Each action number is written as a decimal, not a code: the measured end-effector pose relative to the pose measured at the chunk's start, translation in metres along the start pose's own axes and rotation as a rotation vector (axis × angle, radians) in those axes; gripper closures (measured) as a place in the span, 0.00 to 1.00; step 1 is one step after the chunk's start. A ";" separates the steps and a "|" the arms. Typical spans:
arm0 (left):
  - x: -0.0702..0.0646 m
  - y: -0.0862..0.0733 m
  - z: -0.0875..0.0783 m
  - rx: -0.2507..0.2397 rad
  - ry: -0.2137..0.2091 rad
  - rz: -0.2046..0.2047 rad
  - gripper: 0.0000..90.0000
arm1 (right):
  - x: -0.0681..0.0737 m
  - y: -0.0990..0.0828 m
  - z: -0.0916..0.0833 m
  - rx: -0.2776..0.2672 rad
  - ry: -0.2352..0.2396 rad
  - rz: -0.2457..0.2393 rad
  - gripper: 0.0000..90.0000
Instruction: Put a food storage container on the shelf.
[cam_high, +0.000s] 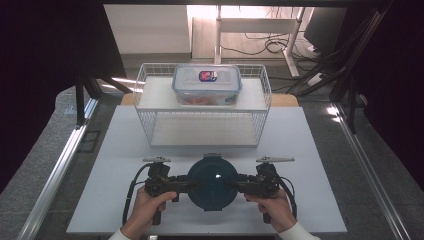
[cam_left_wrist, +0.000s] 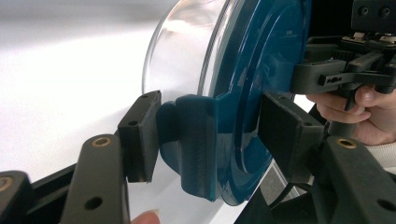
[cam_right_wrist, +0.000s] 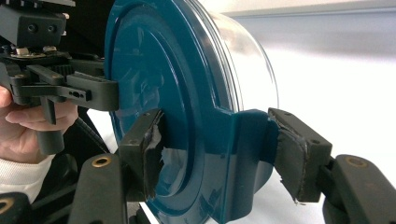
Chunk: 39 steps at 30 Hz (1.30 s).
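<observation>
A round clear container with a dark teal lid (cam_high: 212, 182) hangs between my two grippers near the front of the white board. My left gripper (cam_high: 192, 184) comes in from the left and is shut on the lid's side clip (cam_left_wrist: 196, 140): one pad lies on the clip's outer face and the other on the lid's top (cam_left_wrist: 261, 70). My right gripper (cam_high: 234, 184) is shut on the opposite clip (cam_right_wrist: 243, 140) in the same way. The clear bowl (cam_right_wrist: 252, 51) shows behind the lid. What is inside the container cannot be made out.
A white wire rack (cam_high: 150, 125) stands at the back of the white board (cam_high: 100, 200). On its upper shelf sits a clear rectangular box with a blue-rimmed lid (cam_high: 206, 84). Metal rails (cam_high: 60, 165) run along both sides of the table.
</observation>
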<state>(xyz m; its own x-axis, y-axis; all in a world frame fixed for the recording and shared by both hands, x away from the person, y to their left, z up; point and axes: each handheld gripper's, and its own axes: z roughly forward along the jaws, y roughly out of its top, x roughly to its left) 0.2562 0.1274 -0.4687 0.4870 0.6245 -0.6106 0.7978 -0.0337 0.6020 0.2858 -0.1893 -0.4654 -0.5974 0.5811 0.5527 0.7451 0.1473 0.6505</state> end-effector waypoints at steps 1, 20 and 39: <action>-0.001 0.001 0.000 -0.004 0.000 0.001 0.46 | 0.000 0.001 0.000 -0.001 0.000 -0.004 0.42; -0.011 0.017 -0.015 -0.023 -0.004 0.050 0.46 | 0.014 0.017 -0.011 -0.028 -0.011 -0.049 0.42; -0.021 0.057 -0.041 -0.059 -0.020 0.058 0.46 | 0.039 0.063 -0.021 -0.036 -0.022 -0.080 0.43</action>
<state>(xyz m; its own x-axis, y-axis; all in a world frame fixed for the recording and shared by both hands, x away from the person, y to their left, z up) 0.2768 0.1448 -0.4003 0.5390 0.6071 -0.5839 0.7461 -0.0224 0.6654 0.3032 -0.1738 -0.3921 -0.6478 0.5862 0.4865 0.6837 0.1658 0.7106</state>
